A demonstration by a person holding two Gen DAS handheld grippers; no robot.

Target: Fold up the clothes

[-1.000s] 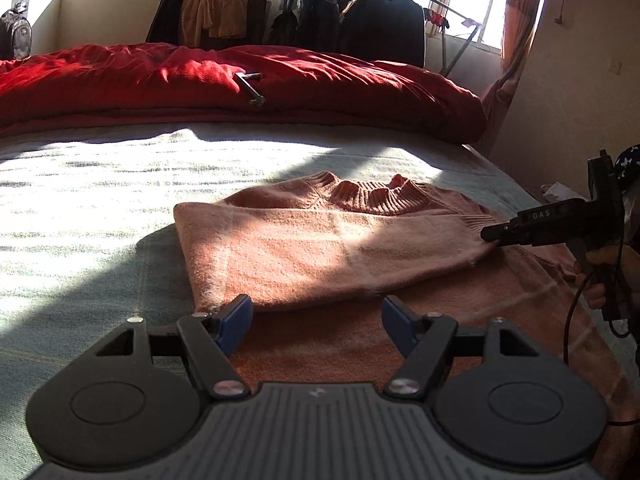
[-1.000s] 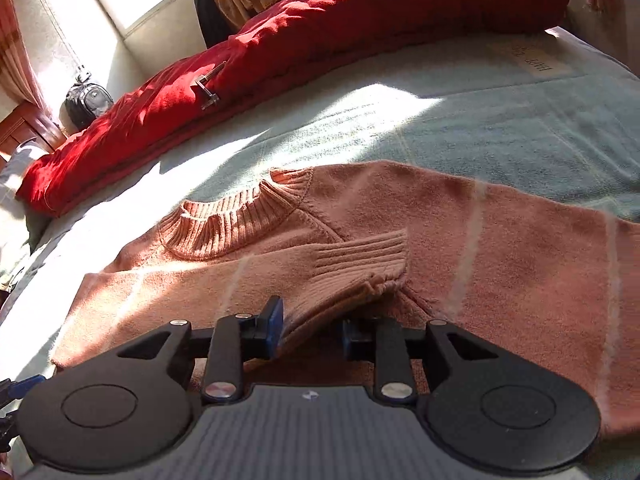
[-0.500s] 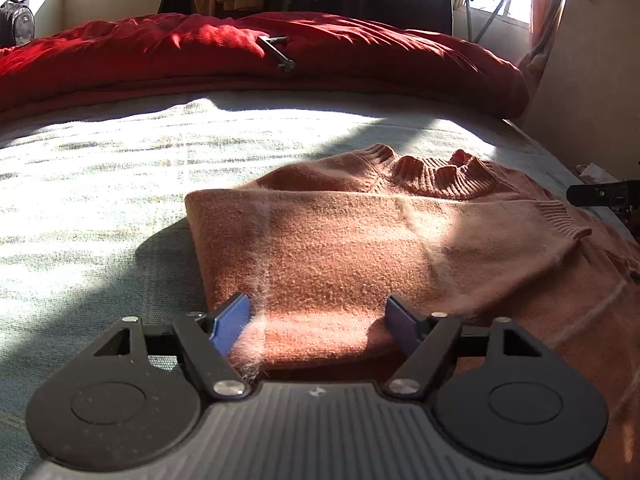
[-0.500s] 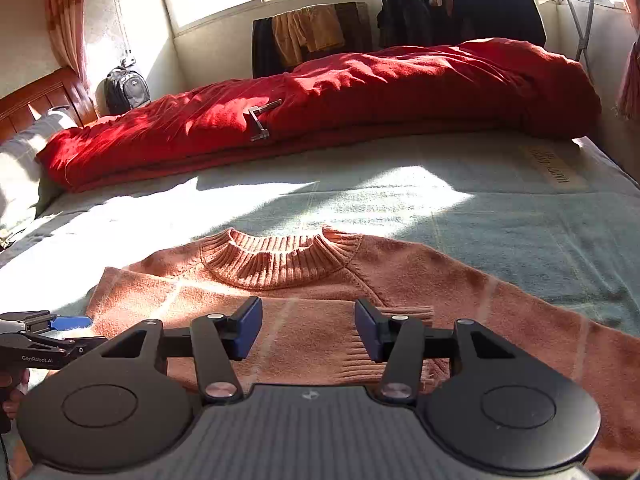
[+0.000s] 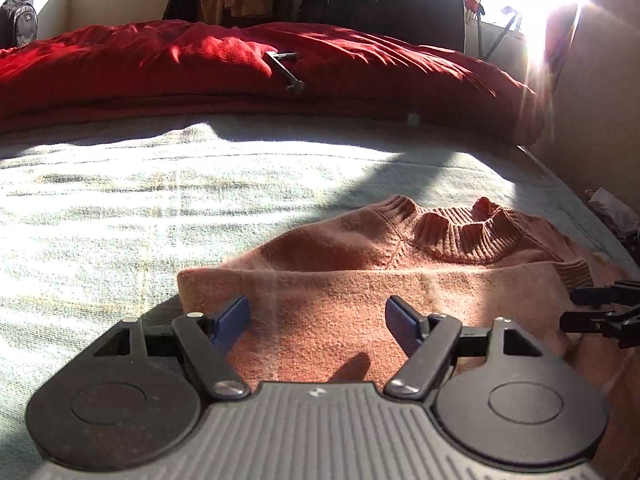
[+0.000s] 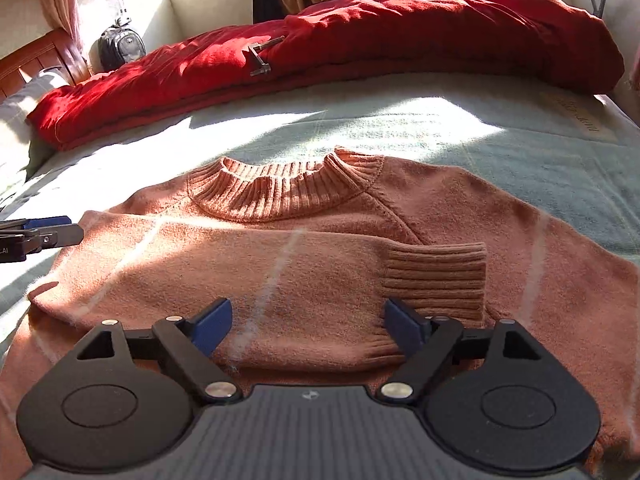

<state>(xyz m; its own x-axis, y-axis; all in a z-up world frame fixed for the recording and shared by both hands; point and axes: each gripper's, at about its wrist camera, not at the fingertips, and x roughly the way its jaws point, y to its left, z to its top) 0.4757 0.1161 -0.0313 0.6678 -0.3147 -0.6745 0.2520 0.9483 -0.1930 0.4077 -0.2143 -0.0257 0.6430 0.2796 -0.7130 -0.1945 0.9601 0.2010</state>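
The pink sweater (image 6: 360, 216) lies flat on the bed (image 6: 520, 148), collar (image 6: 280, 192) toward the far edge where the red quilt (image 6: 400, 32) is heaped. One sleeve (image 6: 280, 280) is laid across the chest, its ribbed cuff (image 6: 436, 276) resting just short of the opposite shoulder seam.

The right gripper (image 6: 306, 322) has just been opening; its jaws now stand wide, and the sleeve lies under the gap between them, apparently free of both pads. The left gripper (image 5: 318, 318) is open too, over the folded side edge of the sweater nearest the bed's left edge, pinching nothing.

The step in hand looks like finishing this sleeve fold and setting up the next one. To do it well, lift the right gripper straight up and away so the blue pads do not snag the fuzzy knit and drag the cuff out of place. Check that the sleeve lies level across the chest without a ridge; the fold at the left side seems tidy. The other sleeve runs off toward the bed's right edge and probably comes next: take it near the cuff, pinch a single layer, and carry it low across so it lands on the first sleeve. Knit stretches, so avoid pulling hard.
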